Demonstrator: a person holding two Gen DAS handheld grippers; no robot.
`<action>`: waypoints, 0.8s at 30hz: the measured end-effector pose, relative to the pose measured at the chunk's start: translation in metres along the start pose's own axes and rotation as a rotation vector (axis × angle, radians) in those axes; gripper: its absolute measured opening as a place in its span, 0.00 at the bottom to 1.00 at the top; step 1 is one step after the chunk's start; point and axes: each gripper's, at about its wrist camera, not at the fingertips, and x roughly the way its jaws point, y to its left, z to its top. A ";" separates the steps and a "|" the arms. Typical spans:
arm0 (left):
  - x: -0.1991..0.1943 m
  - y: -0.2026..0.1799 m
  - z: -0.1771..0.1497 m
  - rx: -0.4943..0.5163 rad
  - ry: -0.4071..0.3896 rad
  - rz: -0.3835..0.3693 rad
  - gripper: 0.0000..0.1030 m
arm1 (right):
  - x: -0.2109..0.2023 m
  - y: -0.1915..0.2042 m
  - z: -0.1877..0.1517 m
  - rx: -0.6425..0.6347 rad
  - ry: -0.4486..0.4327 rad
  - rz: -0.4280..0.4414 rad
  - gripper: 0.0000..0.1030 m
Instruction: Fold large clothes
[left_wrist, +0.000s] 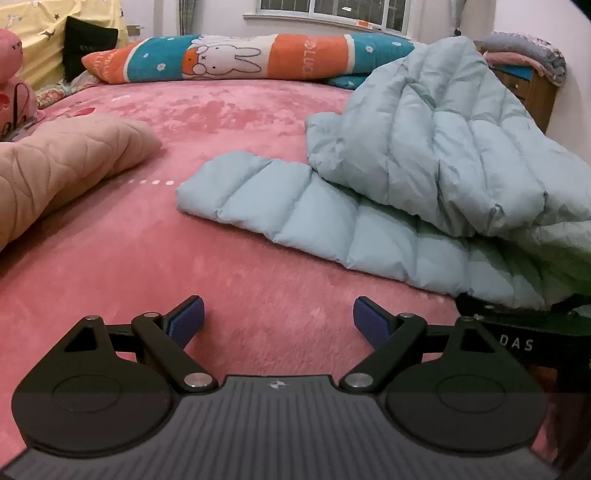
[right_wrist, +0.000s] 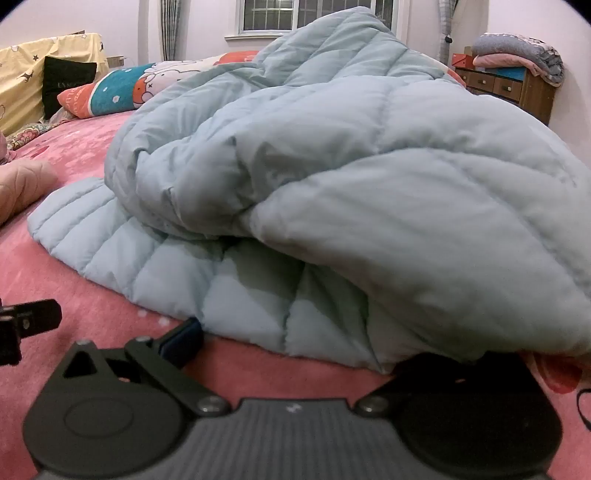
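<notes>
Left wrist view first: my left hand-held gripper (left_wrist: 277, 320) hangs low over the pink bed cover (left_wrist: 229, 122) with its blue-padded fingers spread wide and nothing between them. A pale blue quilted jacket (left_wrist: 424, 173) lies ahead and to the right on the bed, one flat padded part reaching toward the middle, the bulkier part heaped on top of it. A peach quilted garment (left_wrist: 62, 162) rests at the far left, well apart from the jacket. A long cartoon-rabbit pillow (left_wrist: 236, 59) lies along the far edge of the bed.

Right wrist view: the jacket (right_wrist: 351, 166) fills most of the frame. My right hand-held gripper (right_wrist: 291, 339) sits at its near hem; the left finger (right_wrist: 183, 338) is bare on the bed cover (right_wrist: 74, 288), while the right finger is buried under the hem, so I cannot tell whether it pinches the fabric. A wooden dresser (right_wrist: 517, 88) stands at the far right.
</notes>
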 end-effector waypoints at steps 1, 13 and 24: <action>0.000 0.001 0.000 -0.001 0.002 -0.002 1.00 | 0.000 0.000 0.000 0.001 0.000 0.001 0.99; -0.047 0.009 -0.010 -0.003 -0.085 -0.009 1.00 | -0.039 0.000 -0.012 -0.017 0.025 0.042 0.99; -0.145 0.003 0.005 -0.015 -0.206 0.057 1.00 | -0.128 -0.011 -0.010 0.041 -0.051 0.034 0.99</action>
